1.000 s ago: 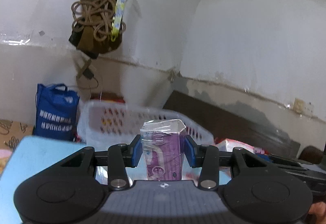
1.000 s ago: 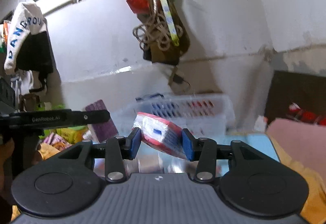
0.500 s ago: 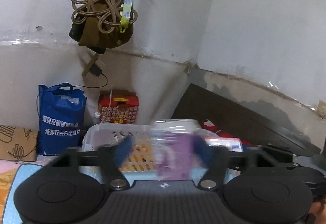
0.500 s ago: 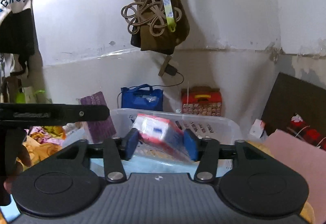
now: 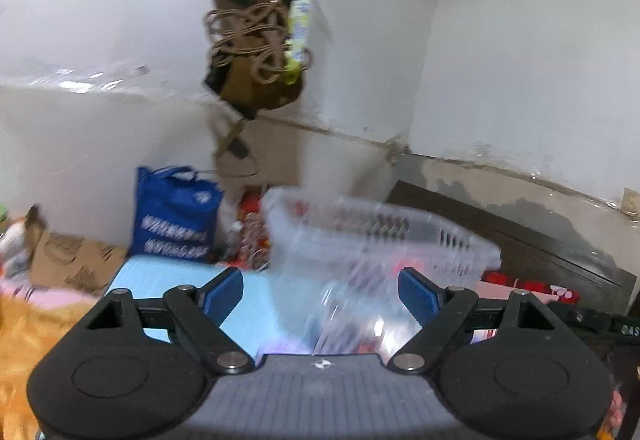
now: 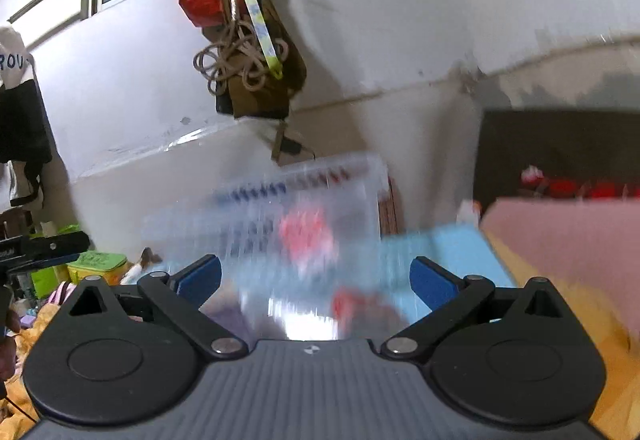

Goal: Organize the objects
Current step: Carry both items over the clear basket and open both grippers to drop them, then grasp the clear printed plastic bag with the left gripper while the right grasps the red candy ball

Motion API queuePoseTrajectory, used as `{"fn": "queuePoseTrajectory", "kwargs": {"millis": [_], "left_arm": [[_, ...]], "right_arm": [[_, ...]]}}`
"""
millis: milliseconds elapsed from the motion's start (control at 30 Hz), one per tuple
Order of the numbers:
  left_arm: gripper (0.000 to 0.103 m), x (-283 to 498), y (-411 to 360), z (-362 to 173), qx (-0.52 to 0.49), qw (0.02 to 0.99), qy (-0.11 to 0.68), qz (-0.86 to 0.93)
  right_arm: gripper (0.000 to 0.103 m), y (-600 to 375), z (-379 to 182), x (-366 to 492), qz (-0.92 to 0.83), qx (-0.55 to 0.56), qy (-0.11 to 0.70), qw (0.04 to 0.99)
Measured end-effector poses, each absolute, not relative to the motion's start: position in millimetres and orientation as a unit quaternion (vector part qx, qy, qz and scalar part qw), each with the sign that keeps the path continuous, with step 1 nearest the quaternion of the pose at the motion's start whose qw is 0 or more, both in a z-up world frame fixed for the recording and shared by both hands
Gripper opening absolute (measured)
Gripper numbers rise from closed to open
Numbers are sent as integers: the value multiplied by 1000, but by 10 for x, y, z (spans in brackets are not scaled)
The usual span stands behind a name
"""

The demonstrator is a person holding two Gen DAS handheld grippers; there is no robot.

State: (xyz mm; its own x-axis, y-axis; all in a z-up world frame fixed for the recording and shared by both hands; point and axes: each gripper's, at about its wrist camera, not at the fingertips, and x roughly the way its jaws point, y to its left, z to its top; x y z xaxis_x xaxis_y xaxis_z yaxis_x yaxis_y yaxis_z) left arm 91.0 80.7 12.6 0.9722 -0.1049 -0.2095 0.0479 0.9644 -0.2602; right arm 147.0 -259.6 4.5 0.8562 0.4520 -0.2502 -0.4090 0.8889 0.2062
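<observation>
Releasing both loads over the translucent white slotted plastic basket point(image 5: 380, 236).
Left gripper point(image 5: 320, 290) and right gripper point(image 6: 316, 276) gape wide and empty, jaws just opened; red packet point(image 6: 306, 234) blurs at twelve o'clock.

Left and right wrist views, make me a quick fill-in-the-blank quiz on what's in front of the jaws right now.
1. Both the left gripper and the right gripper have their jaws ____.
2. The pads on the jaws are coloured ____.
3. Ahead of both grippers stands a clear plastic ____.
4. The shopping bag against the wall is ____.

Missing words: open; blue; basket; blue
</observation>
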Motion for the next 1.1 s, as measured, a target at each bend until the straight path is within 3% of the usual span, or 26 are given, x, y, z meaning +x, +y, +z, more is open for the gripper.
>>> {"fn": "queuePoseTrajectory", "kwargs": {"millis": [67,200,433,700,833,900,1100], "left_arm": [[87,702,865,-47,-141,983,114,-26],[87,398,960,-288,-160,980,116,-3],[87,319,796,-497,-125,982,143,-20],[87,457,517,-680,-79,981,173,-28],[87,510,411,-716,-43,983,176,0],[80,491,420,-717,-50,984,173,-3],[78,382,469,-684,-56,986,157,0]], "right_arm": [[102,-2600,-153,1257,228,78,146,960],[83,-2571,-418,1044,247,88,158,952],[68,-2398,-488,1123,230,36,165,958],[66,-2270,-616,1104,241,5,164,957],[54,-2278,-612,1100,241,4,165,956],[48,-2290,-616,1108,242,6,168,956],[46,-2323,-589,1087,239,8,162,957]]}}
